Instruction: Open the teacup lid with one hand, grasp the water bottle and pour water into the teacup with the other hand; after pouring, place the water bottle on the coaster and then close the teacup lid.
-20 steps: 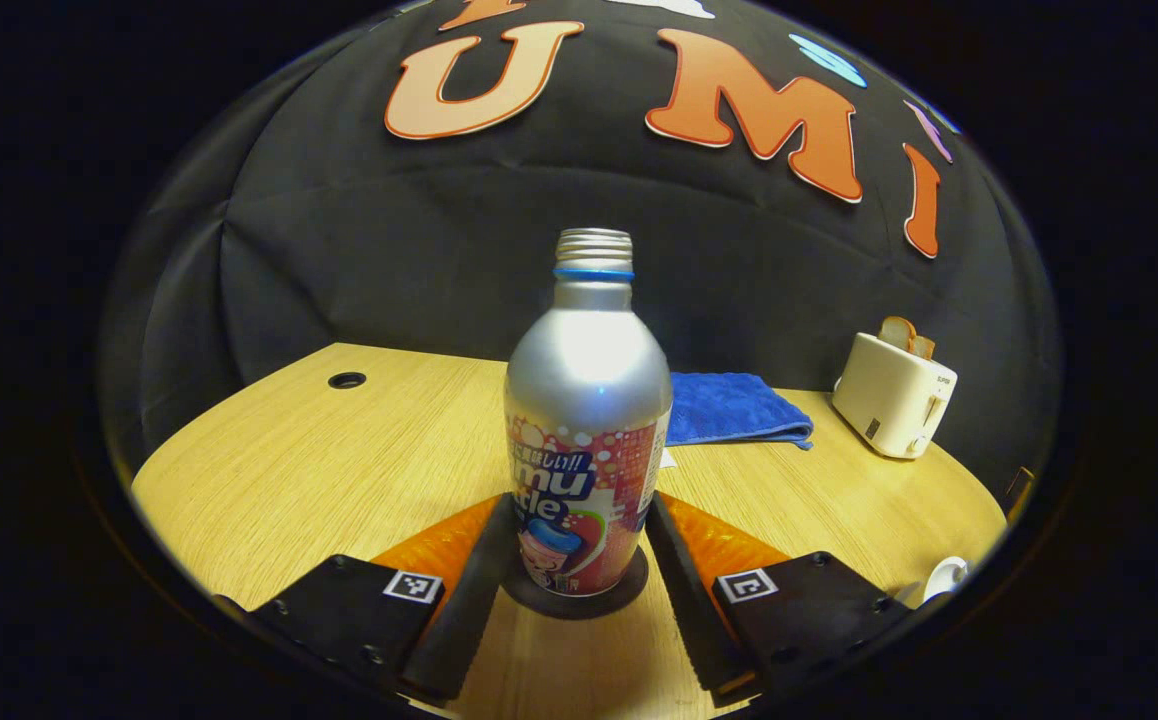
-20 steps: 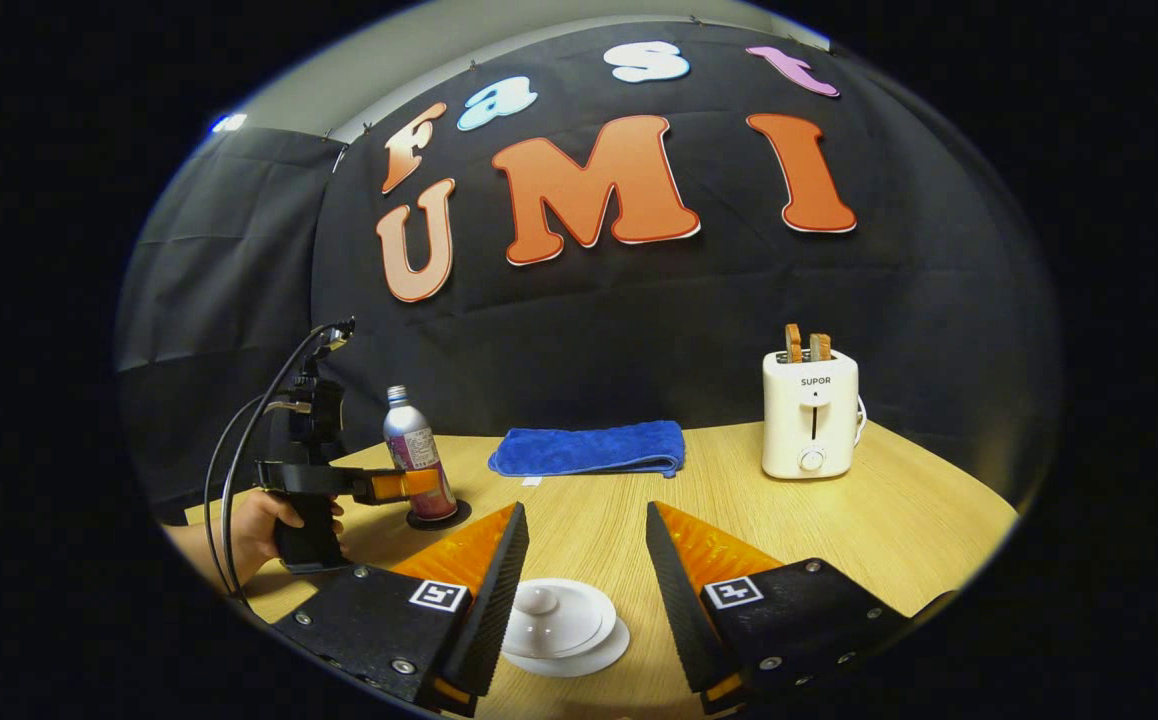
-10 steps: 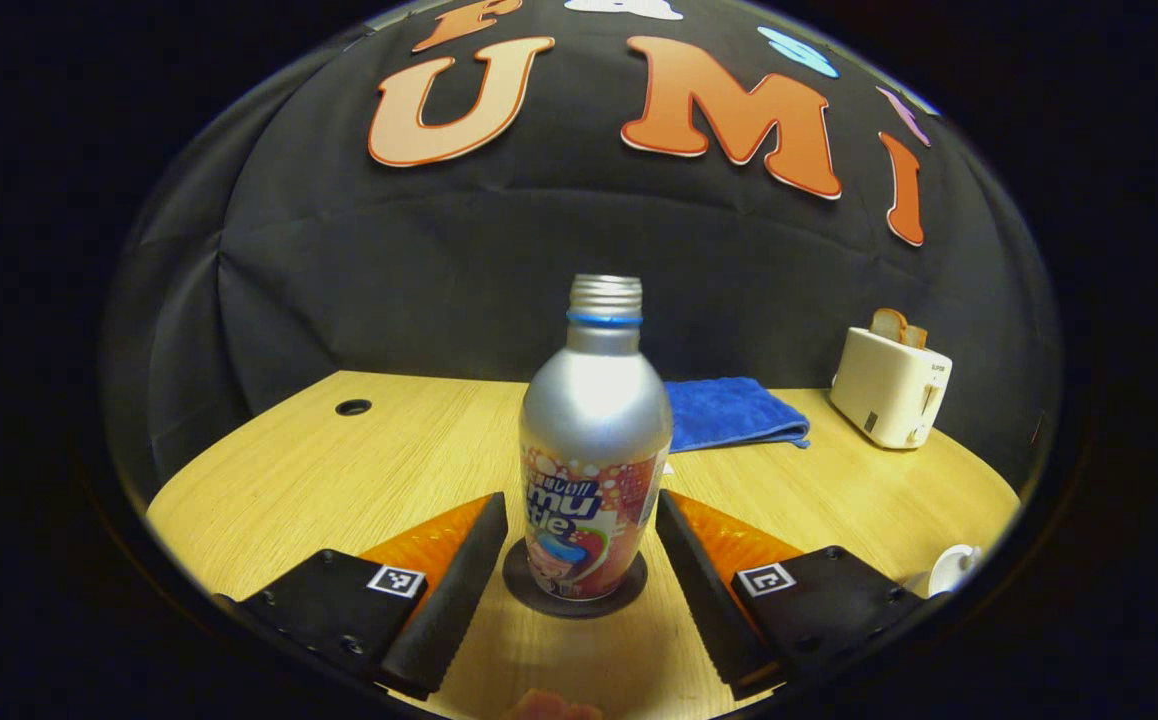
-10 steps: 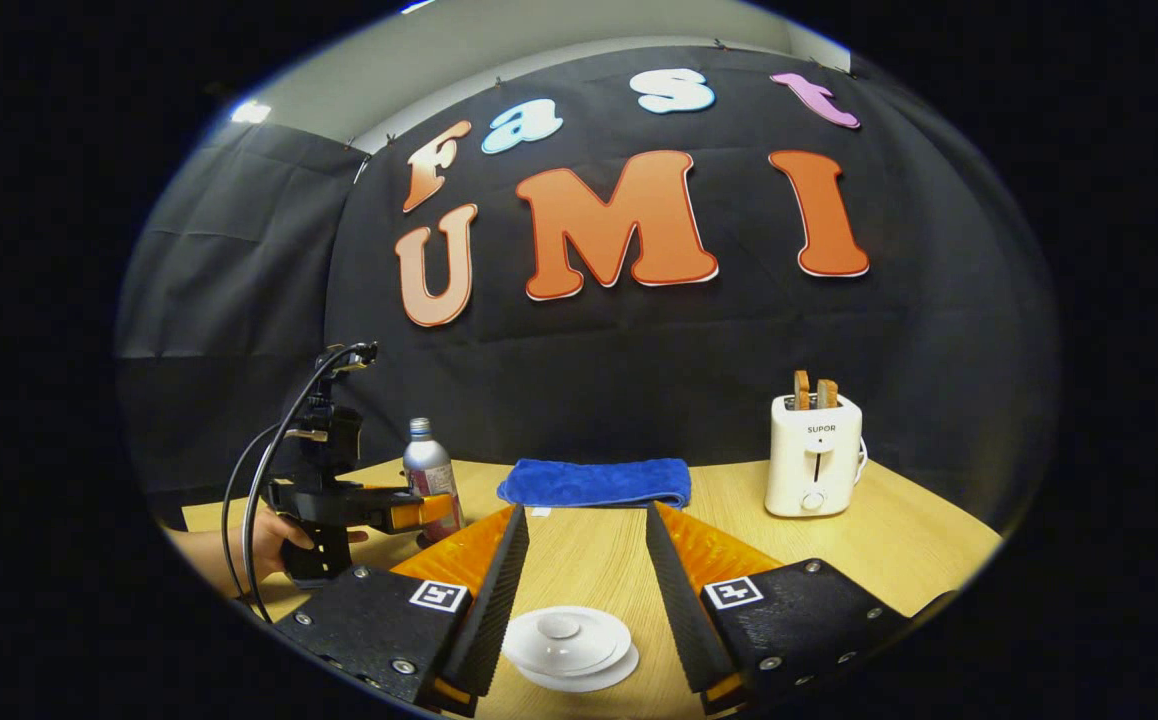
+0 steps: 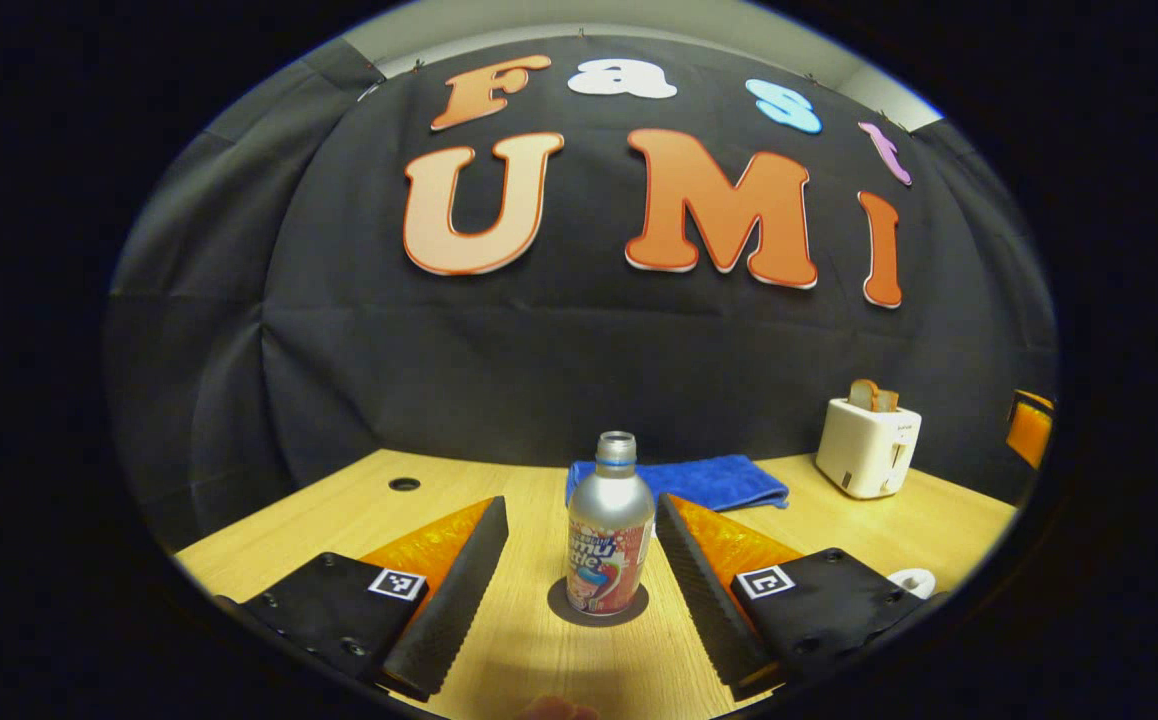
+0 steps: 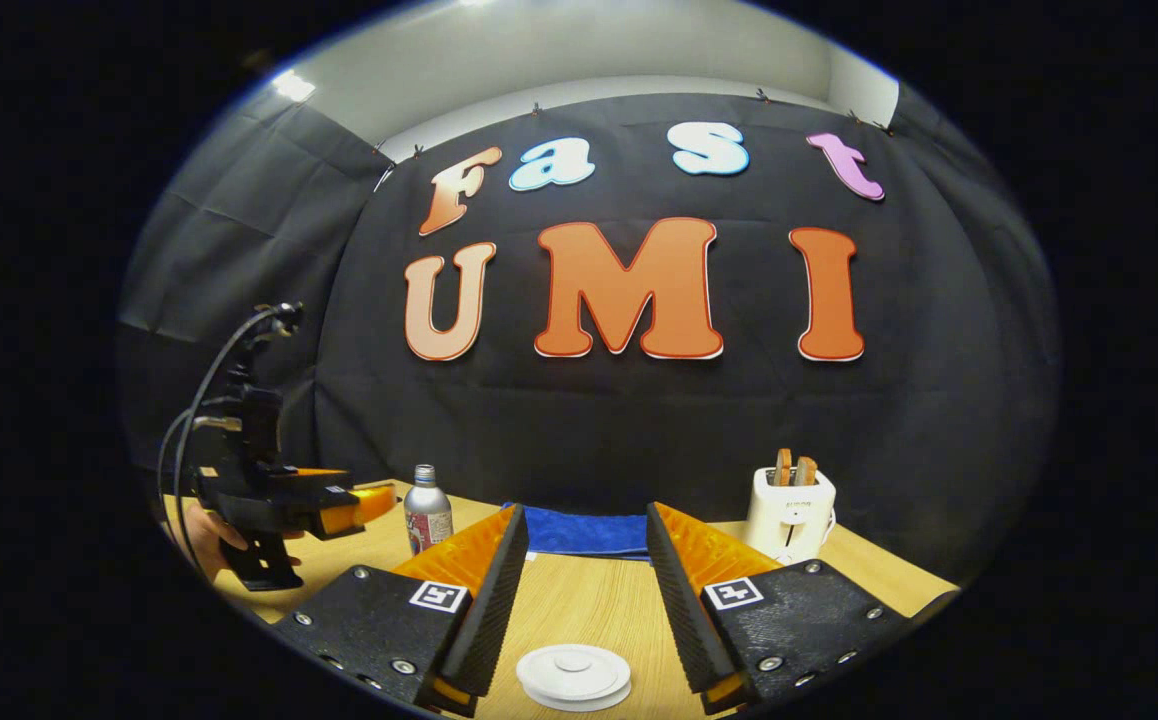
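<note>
Right gripper view, bottom centre: the right gripper (image 6: 579, 585) has its 2 fingers spread wide with nothing between them. Below and between them the teacup lid (image 6: 573, 673) sits flat on the teacup, seated all round as far as I can see. The gripper hangs above it, well clear.

Left gripper view, bottom centre: the left gripper (image 5: 579, 570) is likewise spread, jaws apart and touching nothing. Just beyond its tips, framed in the gap, the water bottle (image 5: 610, 540) stands upright on the dark round coaster (image 5: 567, 605), neck uncapped. Low right in this view, a sliver of white at the table (image 5: 339, 510) edge is probably the teacup (image 5: 909, 579).

In the right gripper view, left edge, the left gripper is seen from the side, held by a hand (image 6: 207, 524), its tips short of the bottle, apart from it.

Farther back, middle of both views: a folded blue towel (image 5: 709, 480); right of it a white toaster (image 5: 868, 449) with 2 slices of bread (image 5: 873, 396) standing in it.

Judgement: bottle on coaster, lid on cup, both grippers free. That fits the close of the task, all 4 steps apparently done. Whether the cup holds water I cannot tell; the lid hides it.

Next move calls for little: draw both grippers clear without nudging the upright bottle or skating the lid.
</note>
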Demonstrator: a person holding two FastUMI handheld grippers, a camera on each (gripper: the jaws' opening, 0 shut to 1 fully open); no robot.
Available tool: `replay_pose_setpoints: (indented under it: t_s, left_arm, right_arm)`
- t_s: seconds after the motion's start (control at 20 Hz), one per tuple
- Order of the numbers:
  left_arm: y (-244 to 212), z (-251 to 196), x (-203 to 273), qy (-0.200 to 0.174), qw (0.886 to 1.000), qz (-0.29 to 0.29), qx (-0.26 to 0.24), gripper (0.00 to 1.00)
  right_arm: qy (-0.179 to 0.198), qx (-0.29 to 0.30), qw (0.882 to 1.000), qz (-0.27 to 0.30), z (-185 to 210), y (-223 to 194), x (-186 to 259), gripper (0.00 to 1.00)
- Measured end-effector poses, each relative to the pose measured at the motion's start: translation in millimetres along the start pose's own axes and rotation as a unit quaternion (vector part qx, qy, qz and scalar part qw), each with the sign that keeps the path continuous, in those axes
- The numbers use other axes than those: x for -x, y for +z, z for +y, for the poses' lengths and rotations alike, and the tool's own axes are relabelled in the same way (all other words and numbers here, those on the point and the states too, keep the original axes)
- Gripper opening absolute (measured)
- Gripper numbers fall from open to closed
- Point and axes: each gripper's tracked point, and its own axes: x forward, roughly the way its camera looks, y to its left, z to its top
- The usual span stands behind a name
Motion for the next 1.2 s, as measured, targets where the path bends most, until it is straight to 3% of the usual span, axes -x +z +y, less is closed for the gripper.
replay_pose_setpoints:
  t_s: [0.15,0.35,0.6,0.85,1.2]
  left_arm:
    - [31.5,2.4,23.0,0.004,0.999,-0.035,0.009,0.97]
    - [58.6,-0.5,52.5,0.004,0.998,-0.063,0.004,0.97]
    - [77.7,-1.5,76.2,0.008,0.996,-0.094,-0.004,0.96]
    - [85.3,2.4,90.8,0.024,0.993,-0.114,-0.003,0.96]
    - [62.8,13.2,90.4,0.040,0.995,-0.091,0.003,0.96]
  right_arm:
    - [-0.017,0.014,1.000,-0.003,-0.8,7.6,2.0,0.76]
    - [-0.013,0.008,1.000,-0.023,5.6,26.8,9.2,0.85]
    - [-0.012,0.009,0.999,-0.042,6.8,43.2,11.8,0.88]
    - [-0.009,0.010,0.999,-0.043,6.6,46.4,14.2,0.88]
    - [-0.019,0.016,0.999,-0.034,2.3,44.3,15.2,0.89]
